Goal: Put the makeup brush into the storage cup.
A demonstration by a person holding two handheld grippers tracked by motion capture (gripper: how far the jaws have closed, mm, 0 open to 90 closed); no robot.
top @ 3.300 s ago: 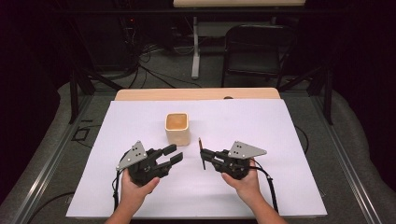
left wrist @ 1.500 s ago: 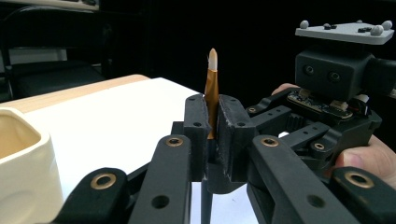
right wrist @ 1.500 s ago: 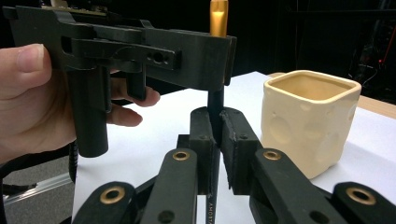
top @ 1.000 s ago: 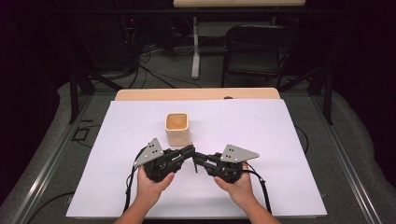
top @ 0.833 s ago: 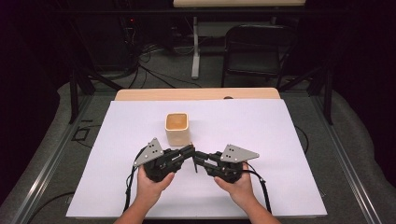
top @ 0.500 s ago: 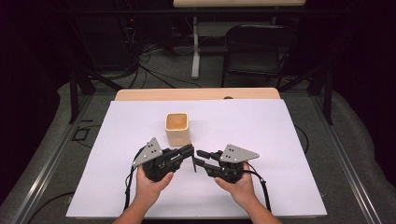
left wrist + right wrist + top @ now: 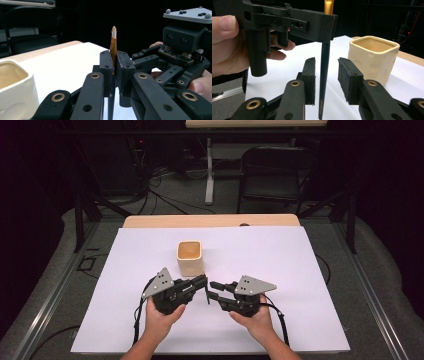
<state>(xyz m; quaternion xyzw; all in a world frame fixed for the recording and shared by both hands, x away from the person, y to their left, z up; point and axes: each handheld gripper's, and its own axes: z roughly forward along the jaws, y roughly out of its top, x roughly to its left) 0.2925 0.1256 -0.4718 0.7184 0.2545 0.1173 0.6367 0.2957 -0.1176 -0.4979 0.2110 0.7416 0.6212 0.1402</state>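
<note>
- High view: left tool (image 7: pixel 202 282) and right tool (image 7: pixel 214 290) meet tip to tip on the white counter (image 7: pixel 300 270), just in front of the cream cup (image 7: pixel 190 257); brush (image 7: pixel 207 292) upright between them.
- Left gripper view: left tool (image 7: pixel 114 67) clamped tight on the brush (image 7: pixel 113 47), bristle tip up, cup (image 7: pixel 15 87) beside.
- Right gripper view: right tool (image 7: pixel 325 80) has just been opening; its pads stand apart either side of the dark handle (image 7: pixel 323 75), not pressing; cup (image 7: pixel 373 57) just beyond.

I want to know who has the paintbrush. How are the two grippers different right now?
The left gripper is shut on the paintbrush; the right gripper has just been opening, its fingers apart beside the handle. The left grips near the gold collar, the right brackets lower. Both face each other near the cup.
</note>
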